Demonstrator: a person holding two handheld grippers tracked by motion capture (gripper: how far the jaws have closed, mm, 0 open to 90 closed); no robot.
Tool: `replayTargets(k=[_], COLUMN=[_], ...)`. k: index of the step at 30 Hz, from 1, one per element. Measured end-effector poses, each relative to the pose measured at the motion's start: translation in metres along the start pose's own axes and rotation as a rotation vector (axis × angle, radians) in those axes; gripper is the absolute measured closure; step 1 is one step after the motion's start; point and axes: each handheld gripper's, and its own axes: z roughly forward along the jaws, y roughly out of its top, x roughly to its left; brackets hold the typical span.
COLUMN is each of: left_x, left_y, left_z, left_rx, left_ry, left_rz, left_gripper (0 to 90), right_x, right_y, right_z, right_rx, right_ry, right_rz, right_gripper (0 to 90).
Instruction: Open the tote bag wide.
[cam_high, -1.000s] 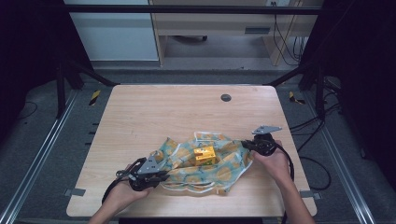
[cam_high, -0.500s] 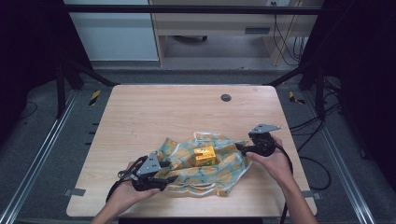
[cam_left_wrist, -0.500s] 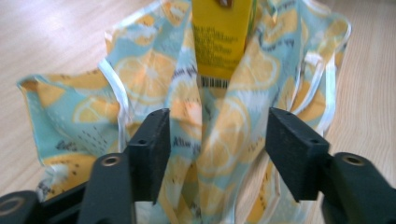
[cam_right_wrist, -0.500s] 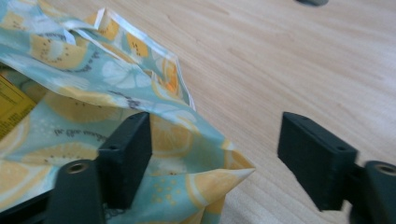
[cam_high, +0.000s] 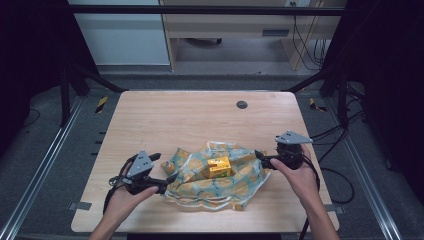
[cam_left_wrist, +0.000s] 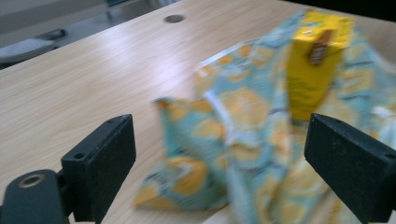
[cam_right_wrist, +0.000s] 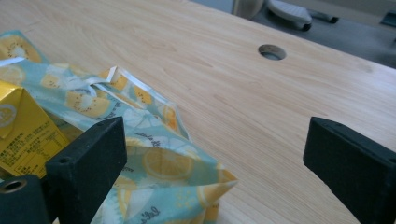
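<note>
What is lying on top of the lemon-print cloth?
A yellow carton stands on the lemon-print cloth, near its middle. Whatever lies beneath the cloth's folds is covered.

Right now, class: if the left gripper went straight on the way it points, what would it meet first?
Most likely the left gripper, jaws open, would first meet the crumpled lemon-print bag. The yellow carton stands farther back on it, though depth is hard to judge.

- A drink carton (cam_high: 219, 167) is standing on a printed cloth (cam_high: 235, 187) lying on the table (cam_high: 190, 120).
- The left gripper (cam_high: 167, 182) and right gripper (cam_high: 259, 157) are flanking the cloth.
</note>
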Motion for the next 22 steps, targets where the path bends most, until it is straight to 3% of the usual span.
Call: replayTargets(k=[2,3,8,11,14,15,16,17,19,20,22], left_x=[0.012,0.024,0.045,0.057,0.066,0.069,0.071,0.073,0.077,0.079,0.083], left_y=[-0.005,-0.011,-0.023,-0.032,-0.040,-0.043,-0.045,-0.047,-0.051,-0.052,-0.055], left_z=[-0.004,-0.007,-0.015,-0.020,-0.023,-0.023,-0.023,-0.023,-0.023,-0.023,-0.024], left_rx=[0.018,0.028,0.038,0.054,0.067,0.070,0.078,0.090,0.114,0.119,0.131], left_ry=[0.041,0.072,0.119,0.159,0.192,0.204,0.215,0.232,0.267,0.278,0.299], left_rz=[-0.019,-0.057,-0.113,-0.128,-0.154,-0.163,-0.172,-0.170,-0.159,-0.157,-0.171], left_gripper=[7.8,6.8,6.2,6.0,6.0,5.9,5.9,6.0,5.9,5.9,5.9], right_x=[0.000,-0.001,-0.002,-0.004,-0.010,-0.013,-0.013,-0.015,-0.016,-0.019,-0.021], right_y=[0.000,-0.003,-0.011,-0.018,-0.032,-0.042,-0.042,-0.055,-0.062,-0.073,-0.076], right_z=[-0.003,-0.009,-0.017,-0.023,-0.028,-0.027,-0.027,-0.024,-0.023,-0.022,-0.023], right_rx=[-0.004,-0.018,-0.009,-0.005,-0.003,0.017,0.017,0.047,0.057,0.088,0.090], right_ry=[-0.012,-0.040,-0.080,-0.110,-0.141,-0.170,-0.170,-0.223,-0.230,-0.242,-0.255], right_rz=[-0.001,0.013,0.025,0.054,0.124,0.136,0.136,0.147,0.151,0.169,0.184], right_gripper=[5.6,5.8,5.2,5.4,5.7,6.0,6.0,7.2,7.2,7.5,7.7])
